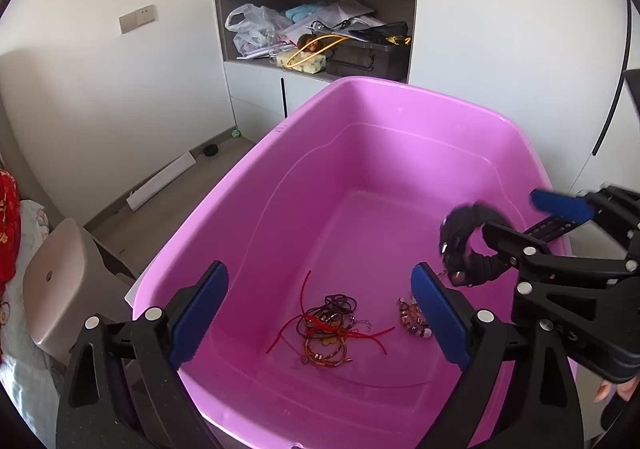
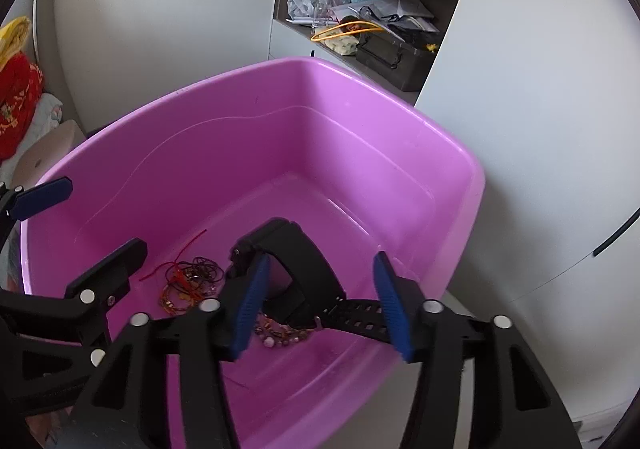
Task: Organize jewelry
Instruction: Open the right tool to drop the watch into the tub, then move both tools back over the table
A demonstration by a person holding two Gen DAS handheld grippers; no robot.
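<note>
While both tools hang over the pink tub [image 1: 248, 185], the left hand-held gripper [image 1: 320, 313] has its blue-padded fingers wide apart with nothing between them, poised above the near end of the tub floor. Below it lies a tangle of red and dark cord bracelets [image 1: 328, 325], and just to the right of that a small beaded piece [image 1: 412, 319], partly hidden behind the right blue pad in the left wrist view.

From the right side the right hand-held gripper [image 1: 516, 223] reaches in over the tub's right rim. A black watch [image 1: 466, 245] hangs looped over its lower finger, clear of the tub floor. In the right wrist view the same watch [image 2: 296, 261] is draped around the left blue pad [image 2: 248, 309], its perforated strap trailing across toward the right pad; the fingers themselves stand well apart, so the watch is hooked on one finger and not squeezed between the two.

Beyond the tub, a recessed shelf [image 1: 316, 31] in the white cabinet wall holds plastic bags, papers and a dark case. At the left, a beige stool [image 1: 60, 281] stands beside the tub, near a red cloth [image 1: 8, 225].
</note>
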